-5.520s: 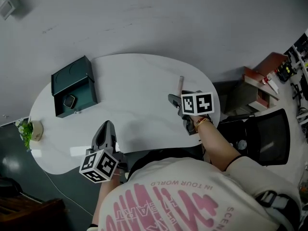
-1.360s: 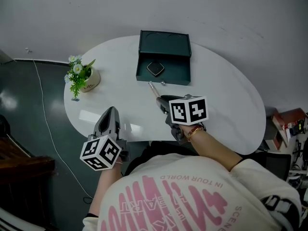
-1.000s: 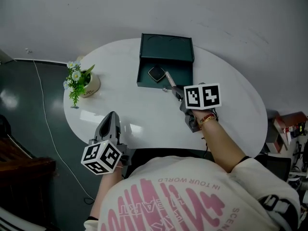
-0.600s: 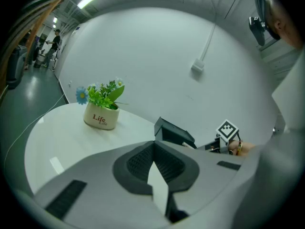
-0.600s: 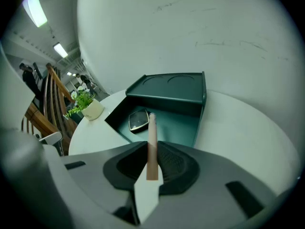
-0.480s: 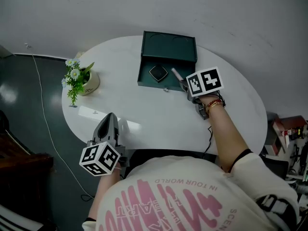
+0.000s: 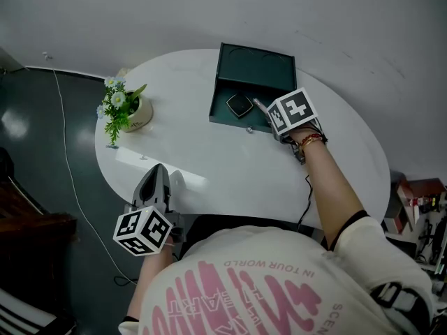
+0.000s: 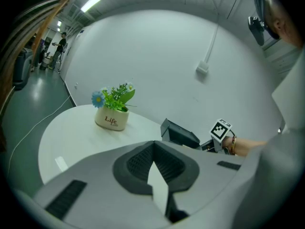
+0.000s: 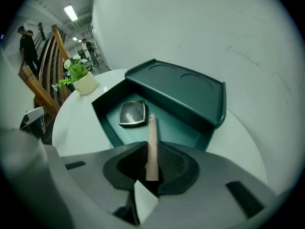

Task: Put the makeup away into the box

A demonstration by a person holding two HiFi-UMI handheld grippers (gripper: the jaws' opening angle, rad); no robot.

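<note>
While the head view takes in the whole white surface (image 7: 209, 160), with the left claw (image 7: 155, 181) at its near left edge and the right claw (image 7: 269, 116) at the open green box (image 7: 255, 65), only the left gripper view shows the left pads closed on nothing. The right gripper view shows a pink stick (image 9: 152, 142) pinched, its tip over the tray just right of a compact (image 9: 132, 113). Shortly before, the stick was over bare surface nearer than the box.
</note>
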